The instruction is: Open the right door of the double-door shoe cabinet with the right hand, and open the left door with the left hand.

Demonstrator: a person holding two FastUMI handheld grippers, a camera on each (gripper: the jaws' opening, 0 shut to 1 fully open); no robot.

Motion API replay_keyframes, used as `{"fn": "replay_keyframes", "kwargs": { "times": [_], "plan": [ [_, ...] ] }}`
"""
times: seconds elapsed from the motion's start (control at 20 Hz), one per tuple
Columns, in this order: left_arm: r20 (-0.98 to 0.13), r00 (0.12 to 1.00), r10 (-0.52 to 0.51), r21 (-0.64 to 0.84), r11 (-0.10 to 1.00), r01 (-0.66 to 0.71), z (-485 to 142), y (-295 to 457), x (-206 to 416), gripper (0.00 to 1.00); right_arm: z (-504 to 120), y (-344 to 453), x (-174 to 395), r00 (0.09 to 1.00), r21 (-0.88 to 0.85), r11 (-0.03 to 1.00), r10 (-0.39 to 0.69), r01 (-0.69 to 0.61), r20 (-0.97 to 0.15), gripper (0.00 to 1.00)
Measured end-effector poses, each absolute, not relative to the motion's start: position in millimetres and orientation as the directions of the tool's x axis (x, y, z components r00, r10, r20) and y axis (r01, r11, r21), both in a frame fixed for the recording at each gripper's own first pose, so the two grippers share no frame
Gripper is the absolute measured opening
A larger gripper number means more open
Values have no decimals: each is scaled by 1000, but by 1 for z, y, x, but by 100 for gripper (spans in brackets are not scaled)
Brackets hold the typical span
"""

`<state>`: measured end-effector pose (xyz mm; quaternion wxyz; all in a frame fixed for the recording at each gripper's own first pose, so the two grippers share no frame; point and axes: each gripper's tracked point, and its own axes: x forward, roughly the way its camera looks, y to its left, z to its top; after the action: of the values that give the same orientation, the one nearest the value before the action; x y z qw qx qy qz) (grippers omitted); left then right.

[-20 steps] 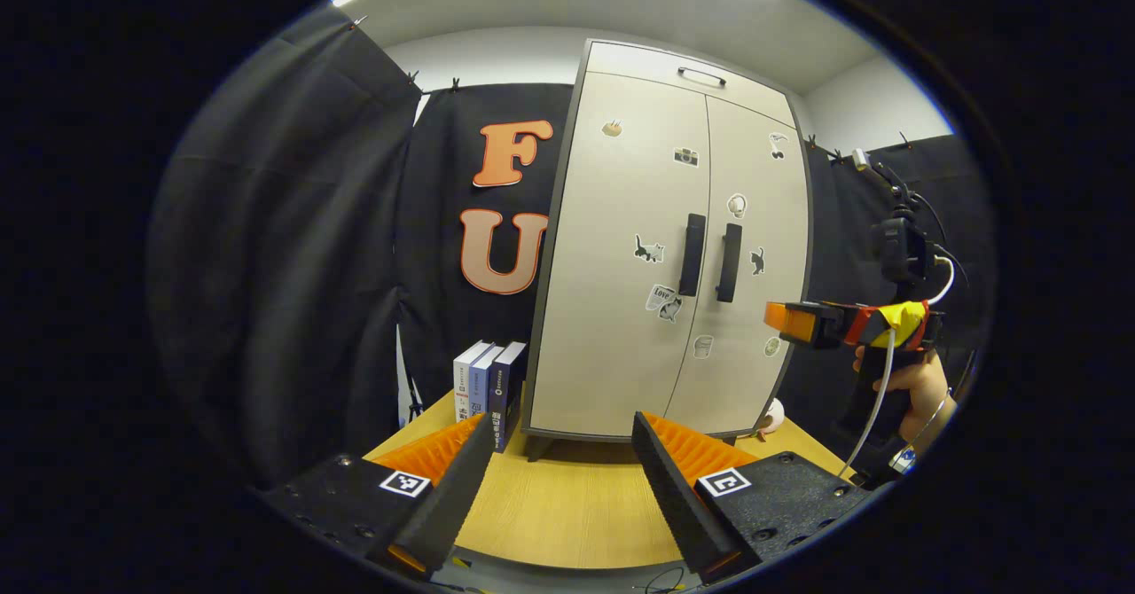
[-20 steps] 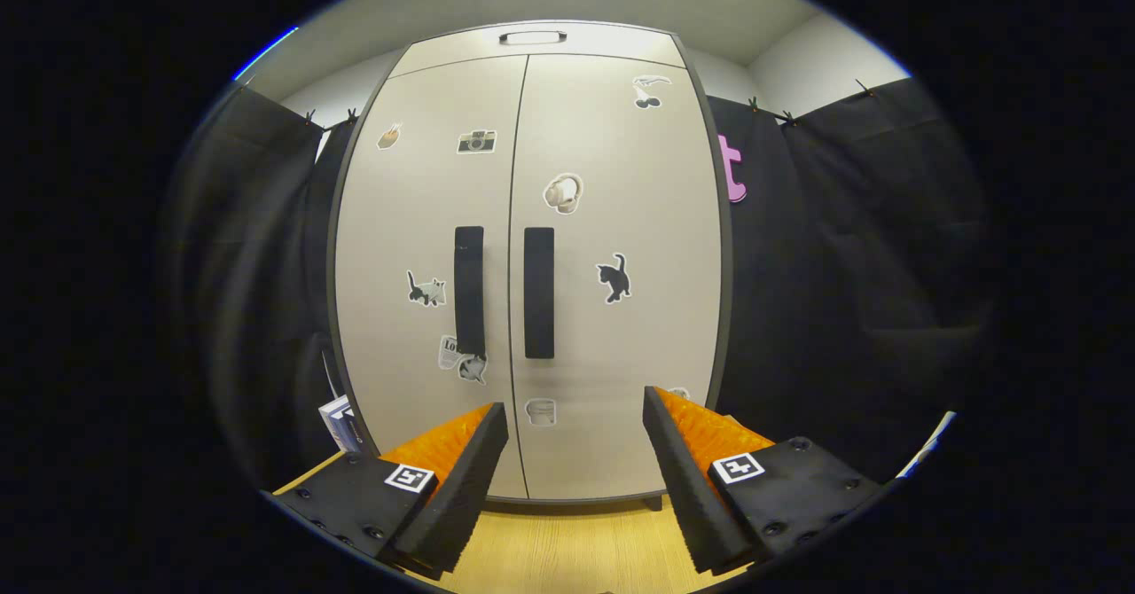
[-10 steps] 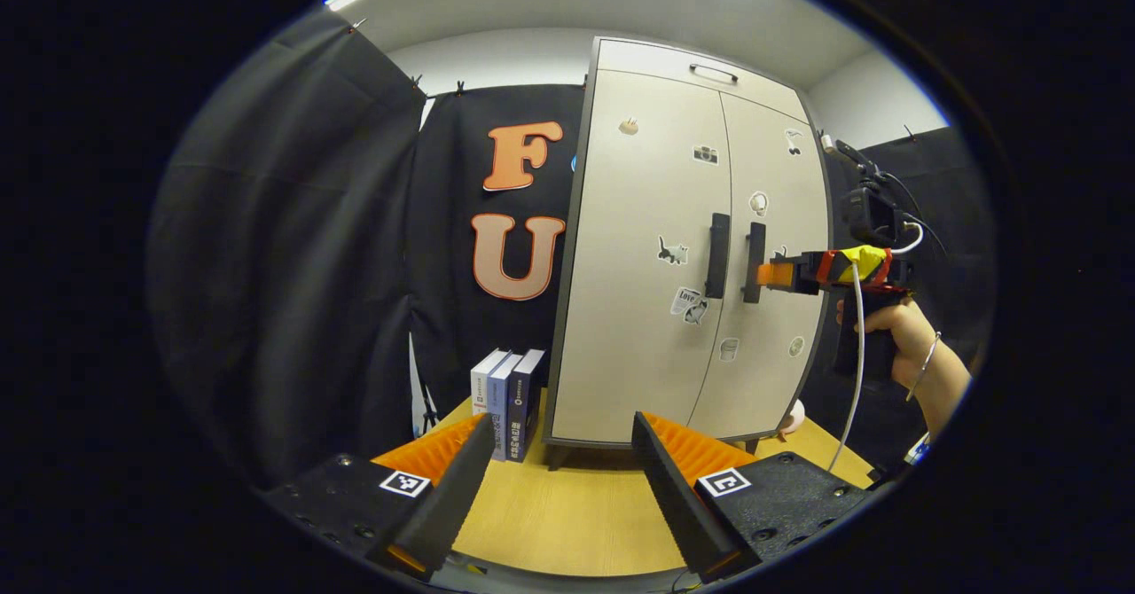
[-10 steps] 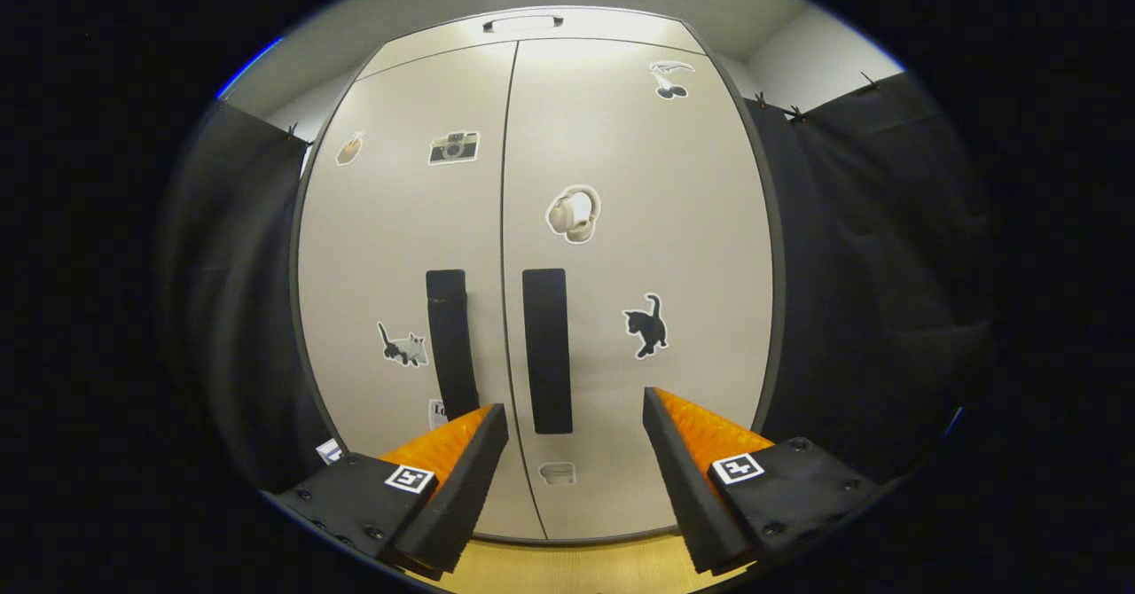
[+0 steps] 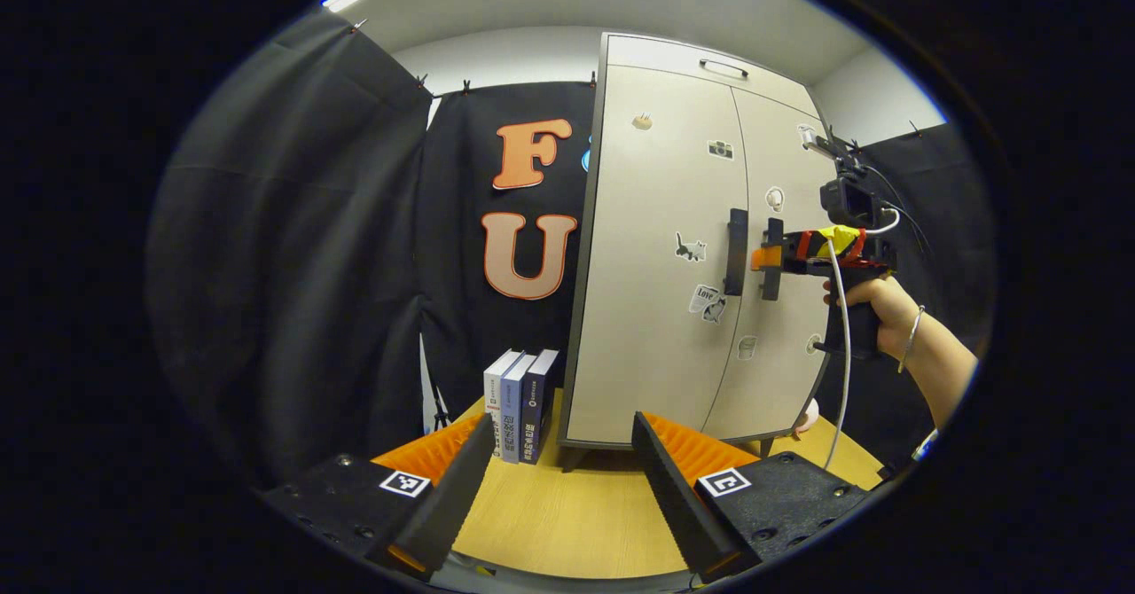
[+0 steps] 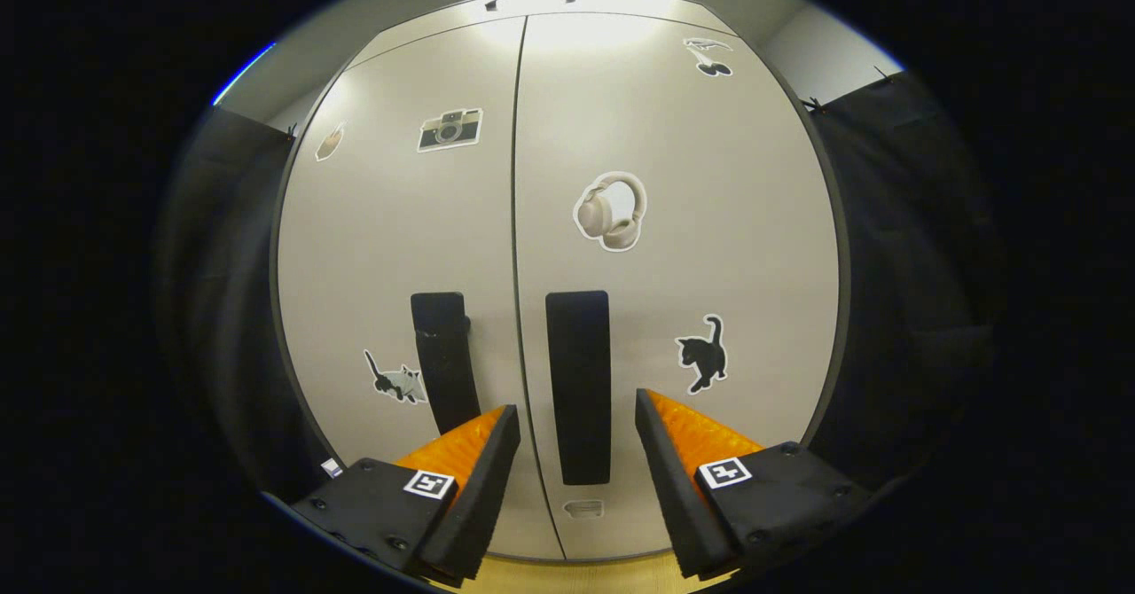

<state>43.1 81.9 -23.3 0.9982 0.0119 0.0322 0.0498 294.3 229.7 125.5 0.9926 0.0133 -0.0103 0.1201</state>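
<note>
A beige double-door shoe cabinet [image 5: 656,266] with stickers stands on a wooden table, both doors closed. In the right gripper view the right door's dark vertical handle [image 6: 579,381] lies between the fingers of my right gripper [image 6: 576,465], which is open around it without touching. The left door's handle [image 6: 441,355] is just left of it. The left gripper view shows my right gripper [image 5: 764,259], held by a hand [image 5: 873,306], with its tips at the right handle [image 5: 772,257], beside the left handle [image 5: 736,251]. My left gripper [image 5: 563,474] is open over the table, well back from the cabinet.
Three books [image 5: 519,403] stand upright on the wooden table [image 5: 567,523] against the cabinet's left side. Black cloth walls close in on the left and right. A small pale object [image 5: 805,418] sits by the cabinet's right foot.
My right gripper has moved up and in toward the cabinet, and the right handle now sits between its fingers. My left gripper has drifted slightly left and stays open.
</note>
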Motion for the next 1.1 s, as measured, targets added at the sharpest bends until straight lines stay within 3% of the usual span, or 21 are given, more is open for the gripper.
{"fn": "replay_keyframes", "kwargs": {
  "times": [0.1,0.15,0.2,0.25,0.35,0.4,0.5,0.55,0.7,0.75,0.9,0.95,1.1],
  "plan": [
    [-68,992,110,33,994,-108,-25,86,45,95,122,231,304,970,42,969,243,-243,3,83],
    [-70,991,115,35,993,-113,-25,88,46,95,121,229,307,971,54,970,238,-238,-8,68],
    [-72,990,118,34,993,-116,-25,89,47,95,121,229,310,971,67,969,241,-239,-13,65],
    [-71,990,120,32,992,-118,-25,90,47,95,121,230,311,969,75,967,245,-243,-16,75],
    [-69,990,121,31,992,-119,-24,91,51,95,125,228,311,971,69,969,239,-238,-7,53],
    [-68,990,120,33,993,-118,-23,90,52,95,123,228,310,971,62,969,239,-238,-9,48],
    [-67,991,114,39,993,-111,-22,87,53,95,118,230,316,970,57,969,241,-240,-20,48],
    [-66,992,112,42,993,-109,-22,86,52,95,121,228,311,969,56,968,247,-246,-16,41],
    [-62,989,132,41,991,-130,-20,90,48,95,118,229,309,968,59,968,247,-245,-34,39],
    [-61,988,140,37,990,-138,-20,91,46,95,118,228,308,968,52,967,250,-248,-36,34],
    [-73,986,152,39,988,-150,-24,93,39,95,117,227,305,966,18,967,256,-255,-34,33],
    [-74,985,155,41,987,-152,-25,94,36,95,117,227,303,965,15,965,261,-260,-36,25],
    [-74,984,165,44,986,-162,-25,93,30,95,117,225,297,958,4,959,283,-283,-38,25]
  ]
}}
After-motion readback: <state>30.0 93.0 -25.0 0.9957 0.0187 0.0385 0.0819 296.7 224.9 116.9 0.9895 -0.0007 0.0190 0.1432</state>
